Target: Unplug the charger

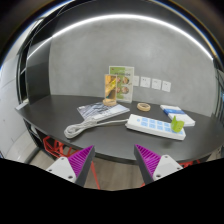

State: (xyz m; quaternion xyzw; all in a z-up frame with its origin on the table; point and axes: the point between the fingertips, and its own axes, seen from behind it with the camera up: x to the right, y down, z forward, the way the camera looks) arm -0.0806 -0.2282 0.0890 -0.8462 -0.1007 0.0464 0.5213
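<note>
A white power strip (153, 125) lies on the dark table (60, 110), beyond my fingers and to the right. A green charger (177, 123) is plugged into its right end. A white coiled cable (90, 122) runs from the strip to the left. My gripper (113, 160) is open and empty, its purple pads (80, 157) wide apart, held in front of the table's near edge and well short of the strip.
A roll of tape (144, 106), a wooden object (110, 101) and a poster (121, 83) stand at the back by the wall. A blue-and-white box (172, 109) lies at the back right. Wall sockets (152, 83) sit on the grey wall.
</note>
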